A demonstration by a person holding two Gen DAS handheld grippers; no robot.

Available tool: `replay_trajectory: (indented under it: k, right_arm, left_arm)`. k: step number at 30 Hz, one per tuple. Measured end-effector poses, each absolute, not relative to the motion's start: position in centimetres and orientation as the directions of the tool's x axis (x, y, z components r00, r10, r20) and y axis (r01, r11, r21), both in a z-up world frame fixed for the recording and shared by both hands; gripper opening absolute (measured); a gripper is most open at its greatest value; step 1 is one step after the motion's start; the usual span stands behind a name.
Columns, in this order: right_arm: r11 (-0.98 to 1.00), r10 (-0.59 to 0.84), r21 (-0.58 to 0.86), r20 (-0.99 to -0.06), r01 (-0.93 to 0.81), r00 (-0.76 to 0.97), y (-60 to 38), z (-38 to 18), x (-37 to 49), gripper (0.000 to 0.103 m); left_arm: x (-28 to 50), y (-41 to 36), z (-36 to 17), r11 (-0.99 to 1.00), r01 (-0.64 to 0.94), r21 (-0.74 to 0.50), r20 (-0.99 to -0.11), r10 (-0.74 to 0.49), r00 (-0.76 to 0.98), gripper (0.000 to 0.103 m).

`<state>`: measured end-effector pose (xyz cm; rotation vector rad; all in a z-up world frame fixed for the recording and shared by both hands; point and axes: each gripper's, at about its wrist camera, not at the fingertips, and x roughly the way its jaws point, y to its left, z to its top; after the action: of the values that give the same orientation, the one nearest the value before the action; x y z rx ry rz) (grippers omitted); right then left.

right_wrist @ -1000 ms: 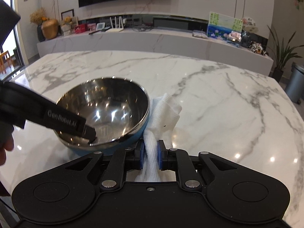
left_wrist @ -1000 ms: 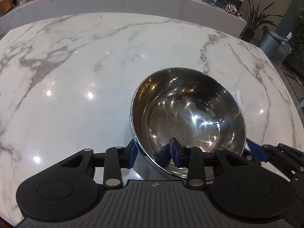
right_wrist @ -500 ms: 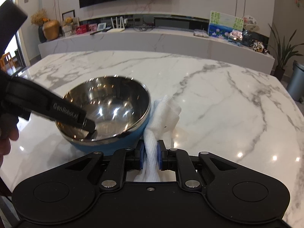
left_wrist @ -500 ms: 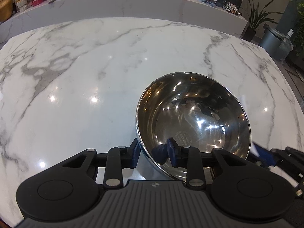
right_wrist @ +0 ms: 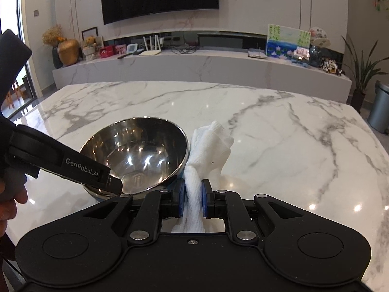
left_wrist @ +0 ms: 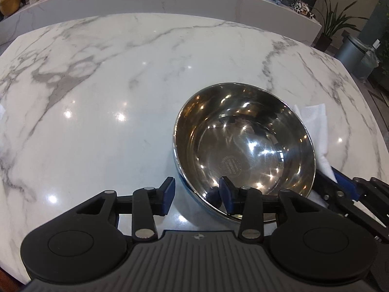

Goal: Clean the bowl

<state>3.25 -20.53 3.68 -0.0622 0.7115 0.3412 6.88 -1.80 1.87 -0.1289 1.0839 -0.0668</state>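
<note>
Left wrist view first: the steel bowl (left_wrist: 244,146) sits on the marble table (left_wrist: 109,85), toward the near right part of it, and its shiny inside holds nothing but reflections and a stamped mark at the bottom. The left gripper (left_wrist: 197,196) straddles the near rim, one blue pad inside the bowl and the other out over the table; the jaws have just been opening, and the outer pad now stands clear of the wall, where a second ago it sat right against it. Whether the inner pad touches the metal I can't tell. From the right wrist view, the right gripper (right_wrist: 192,198) is clamped tight on a white cloth (right_wrist: 209,146), which bunches up just beside the bowl's right side, touching it. Since a second ago the cloth and bowl have barely shifted. A hand (right_wrist: 9,202) shows at the left edge.
</note>
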Motion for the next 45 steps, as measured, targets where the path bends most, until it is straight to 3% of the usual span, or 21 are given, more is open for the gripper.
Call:
replay_trajectory:
  k: [8, 17, 31, 45]
  right_arm:
    - [0.924, 0.313, 0.065, -0.697, -0.378, 0.645, -19.4, 2.0, 3.2, 0.012]
    - [0.922, 0.303, 0.049, -0.706, -0.383, 0.640, -19.1, 1.7, 3.0, 0.012]
    - [0.932, 0.302, 0.043, -0.644, -0.361, 0.703, -20.3, 4.4, 3.3, 0.012]
    - [0.912, 0.312, 0.027, -0.695, -0.410, 0.648, -18.6, 2.6, 2.9, 0.012]
  left_arm:
    - [7.4, -2.3, 1.9, 0.997, 0.023, -0.074, -0.872, -0.076, 0.483, 0.028]
    - [7.2, -2.0, 1.9, 0.998, 0.008, -0.061, -0.864, -0.057, 0.500, 0.031]
    - [6.3, -2.2, 2.4, 0.998, 0.010, -0.059, -0.861, -0.056, 0.505, 0.034]
    - [6.9, -1.4, 2.0, 0.998, 0.058, -0.039, -0.845, -0.064, 0.531, 0.019]
